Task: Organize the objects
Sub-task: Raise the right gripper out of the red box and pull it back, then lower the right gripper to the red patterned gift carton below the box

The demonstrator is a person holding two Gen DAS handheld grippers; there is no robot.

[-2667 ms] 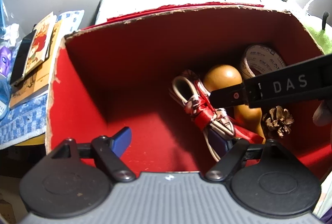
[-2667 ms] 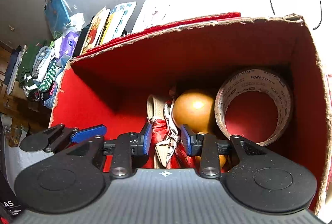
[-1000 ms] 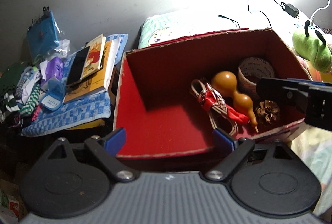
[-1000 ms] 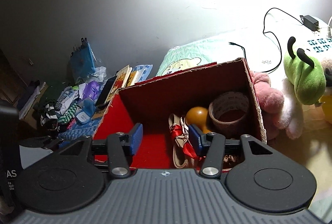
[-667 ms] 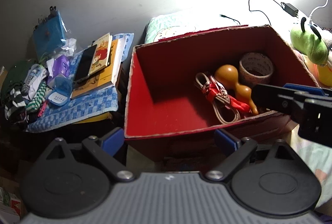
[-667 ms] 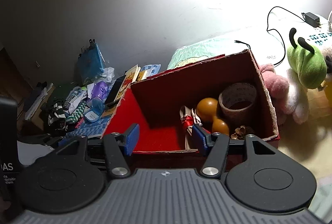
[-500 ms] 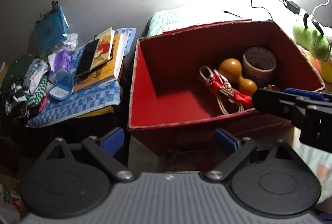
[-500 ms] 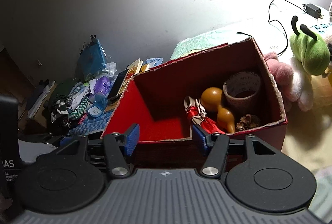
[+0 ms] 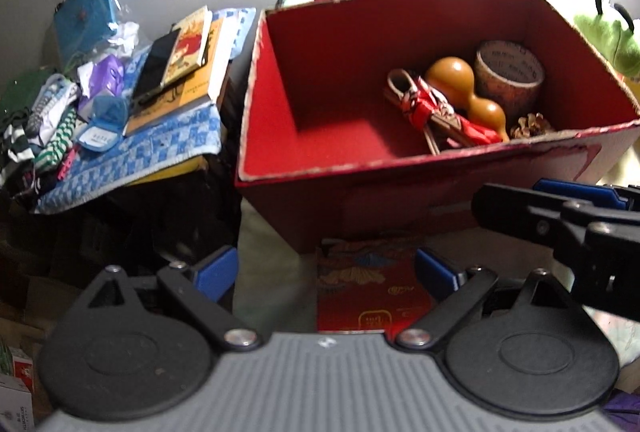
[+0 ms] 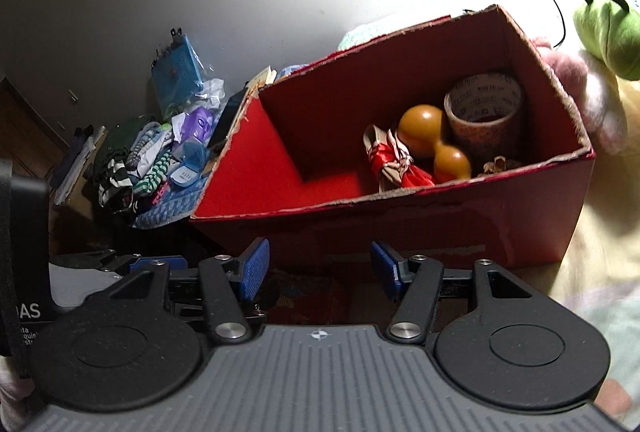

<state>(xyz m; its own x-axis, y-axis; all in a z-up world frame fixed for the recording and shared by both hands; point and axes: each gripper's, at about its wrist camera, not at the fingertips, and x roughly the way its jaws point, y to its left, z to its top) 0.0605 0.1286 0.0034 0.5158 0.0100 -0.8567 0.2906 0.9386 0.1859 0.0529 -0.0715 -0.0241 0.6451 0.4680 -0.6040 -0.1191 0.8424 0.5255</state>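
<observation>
Both empty: left gripper (image 9: pixel 326 274) wide, right gripper (image 10: pixel 318 270) wide, outside the red box (image 9: pixel 400 168). Looks between items. Next likely the red packet (image 9: pixel 368 292) in front: low, flat approach.

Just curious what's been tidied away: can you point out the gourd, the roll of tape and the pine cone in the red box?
gourd (image 9: pixel 450 76): left wrist view, on its larger upper bulb.
roll of tape (image 10: pixel 484 94): right wrist view, on its printed inner wall.
pine cone (image 9: pixel 530 125): left wrist view, on its scales.

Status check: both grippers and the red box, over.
Left gripper open, empty. Right gripper open, empty. Red box holds gourd, tape roll, pinecone, tied cord bundle. Nothing blocking.
</observation>
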